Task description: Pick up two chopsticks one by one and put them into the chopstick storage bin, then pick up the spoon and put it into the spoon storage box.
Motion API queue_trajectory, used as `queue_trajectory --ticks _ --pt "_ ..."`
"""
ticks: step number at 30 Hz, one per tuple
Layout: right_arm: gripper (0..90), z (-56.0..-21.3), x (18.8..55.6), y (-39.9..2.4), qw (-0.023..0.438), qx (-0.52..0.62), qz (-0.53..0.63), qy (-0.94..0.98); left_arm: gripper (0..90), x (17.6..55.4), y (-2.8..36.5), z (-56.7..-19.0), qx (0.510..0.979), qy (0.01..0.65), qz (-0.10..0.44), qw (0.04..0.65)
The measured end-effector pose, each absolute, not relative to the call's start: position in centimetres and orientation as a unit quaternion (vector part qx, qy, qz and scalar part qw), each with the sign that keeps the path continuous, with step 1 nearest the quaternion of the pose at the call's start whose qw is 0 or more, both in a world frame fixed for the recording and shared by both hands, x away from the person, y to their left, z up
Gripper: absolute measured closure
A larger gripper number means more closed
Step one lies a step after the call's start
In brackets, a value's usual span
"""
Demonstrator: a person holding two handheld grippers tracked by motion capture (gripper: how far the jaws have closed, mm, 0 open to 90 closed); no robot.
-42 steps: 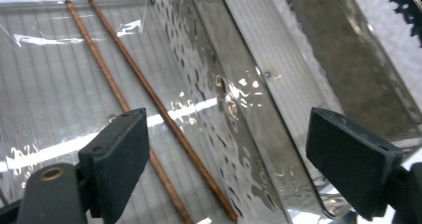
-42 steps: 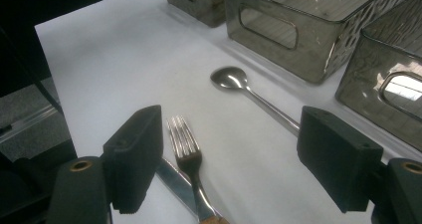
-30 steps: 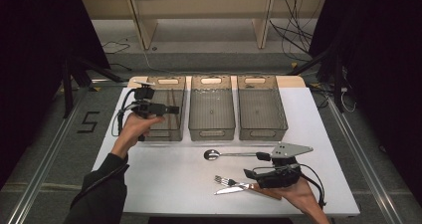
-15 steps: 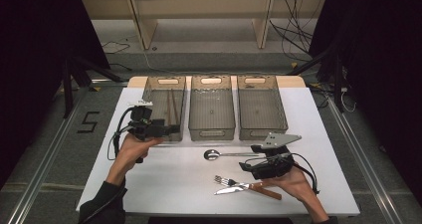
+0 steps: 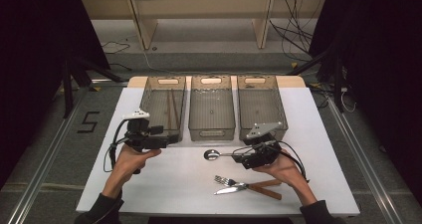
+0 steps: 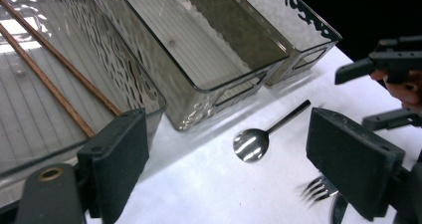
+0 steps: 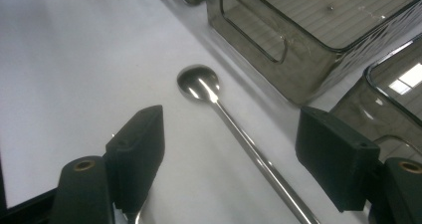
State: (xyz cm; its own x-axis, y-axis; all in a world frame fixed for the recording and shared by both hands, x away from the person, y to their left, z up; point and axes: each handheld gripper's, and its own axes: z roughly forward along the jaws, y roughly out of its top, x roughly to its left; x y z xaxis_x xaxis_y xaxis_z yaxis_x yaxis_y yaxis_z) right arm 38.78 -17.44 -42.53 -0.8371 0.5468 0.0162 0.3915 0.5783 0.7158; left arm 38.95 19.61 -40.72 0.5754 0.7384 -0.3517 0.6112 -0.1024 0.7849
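Both hands have moved: the left claw (image 5: 166,137) has come back from the left bin (image 5: 164,104) toward the tabletop's (image 5: 164,184) front edge, and the right claw (image 5: 239,158) has slid up to the spoon (image 5: 219,155). Each claw is wide open and holds nothing. Near the middle of the tabletop, the spoon lies flat with its handle between the right claw's jaws, and two chopsticks (image 5: 172,109) lie in the left bin.

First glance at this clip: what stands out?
Three smoky clear bins line the white table's far side; the leftmost holds chopsticks. The right gripper, jaws open, straddles a spoon's handle in front of them, near a fork and knife.
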Motion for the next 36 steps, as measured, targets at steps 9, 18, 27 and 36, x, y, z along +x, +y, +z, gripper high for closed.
queue_trajectory --ticks 9,18,27,36 --pt "28.6 -43.0 40.2 -16.8 0.095 0.261 0.343 0.897 16.0 38.5 19.6 -41.6 0.739 0.449 0.062 0.498" --pt "28.8 -43.5 41.5 -16.6 0.084 0.259 0.32 0.908 15.9 37.5 18.9 -42.1 0.749 0.435 0.074 0.494" --pt "28.8 -44.2 42.1 -16.5 0.081 0.26 0.3 0.914 15.8 36.6 18.3 -43.4 0.754 0.427 0.075 0.493" --pt "30.2 -44.7 42.5 -15.8 0.081 0.249 0.285 0.922 15.7 35.8 17.9 -44.1 0.757 0.416 0.082 0.496"
